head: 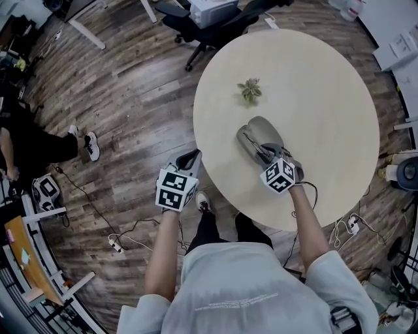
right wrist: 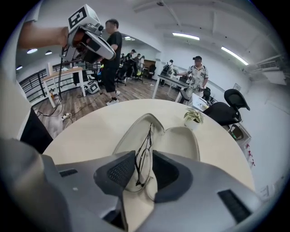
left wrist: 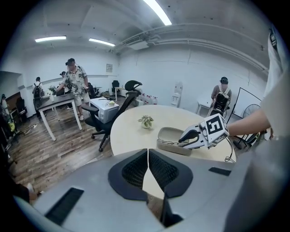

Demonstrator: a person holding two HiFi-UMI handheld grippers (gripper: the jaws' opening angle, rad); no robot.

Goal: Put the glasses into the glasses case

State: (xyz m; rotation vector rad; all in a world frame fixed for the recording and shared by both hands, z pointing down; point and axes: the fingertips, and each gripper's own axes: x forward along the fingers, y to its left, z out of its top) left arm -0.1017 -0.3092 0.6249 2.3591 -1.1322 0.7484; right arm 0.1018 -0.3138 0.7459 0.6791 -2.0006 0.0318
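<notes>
Fingers of the right gripper (right wrist: 144, 168) clamp thin black wire-framed glasses (right wrist: 142, 164), held edge-up just over the open beige oval glasses case (right wrist: 179, 139) on the round pale wooden desk (right wrist: 90, 131). At 8 o'clock, beyond the desk's edge, the left gripper (left wrist: 148, 156) has its fingers pressed together, empty.

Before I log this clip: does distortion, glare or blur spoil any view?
Head view: even light, sharp, floor planks bowed at the edges. Left gripper view: heavy fisheye, dark corners, bright ceiling strips, glasses case small but clear. Right gripper view: same fisheye, glasses sharp between the jaws.
</notes>
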